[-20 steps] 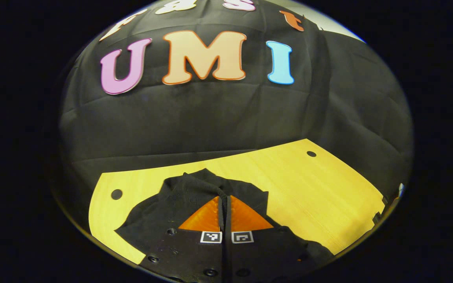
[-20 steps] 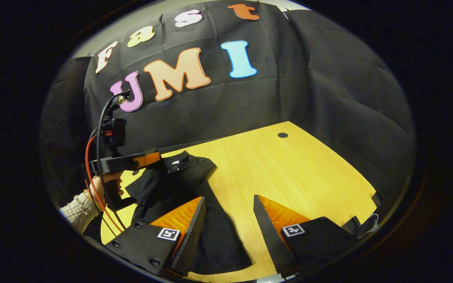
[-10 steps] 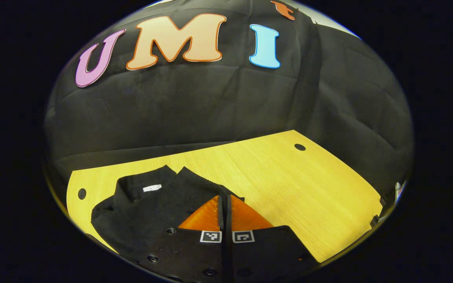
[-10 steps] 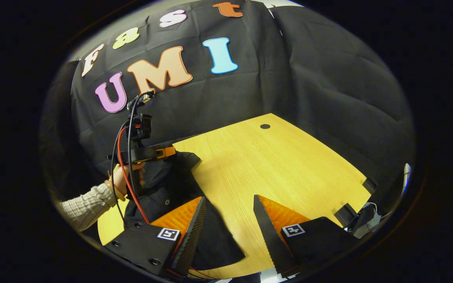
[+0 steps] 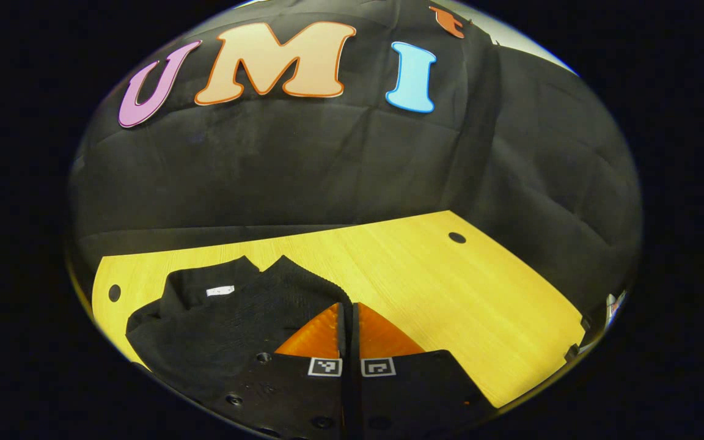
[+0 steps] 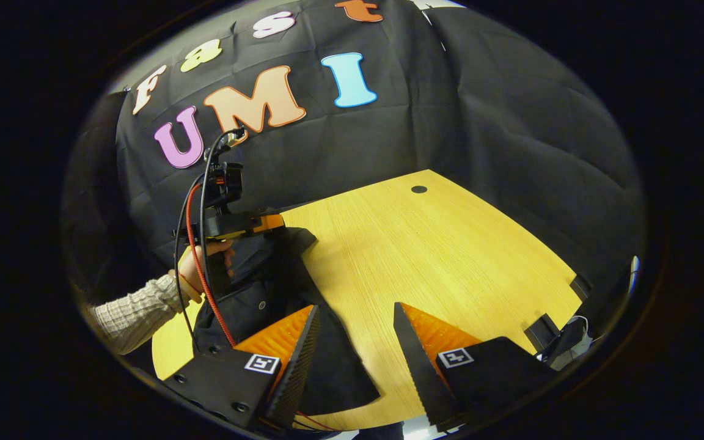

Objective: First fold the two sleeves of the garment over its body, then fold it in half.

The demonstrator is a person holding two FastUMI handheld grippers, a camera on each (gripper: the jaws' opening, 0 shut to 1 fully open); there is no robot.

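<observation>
The black garment (image 5: 230, 311) lies on the left part of the yellow desk (image 5: 450, 293), with a small white tag (image 5: 220, 291) at its collar. The left claw (image 5: 347, 305) is clenched over the garment's right edge; I cannot tell if cloth is between its fingers. The right claw (image 6: 355, 318) is released, above the garment's edge and the desk. A hand (image 6: 196, 269) holds the left claw.

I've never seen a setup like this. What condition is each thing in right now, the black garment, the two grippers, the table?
Garment: lying on the table, partly folded, neck label showing.
Left gripper: jaws closed, at the garment's edge; whether cloth is pinched between them cannot be told.
Right gripper: jaws wide apart, holding nothing, above the garment's near edge.
Table: bare wood right of the garment.
</observation>
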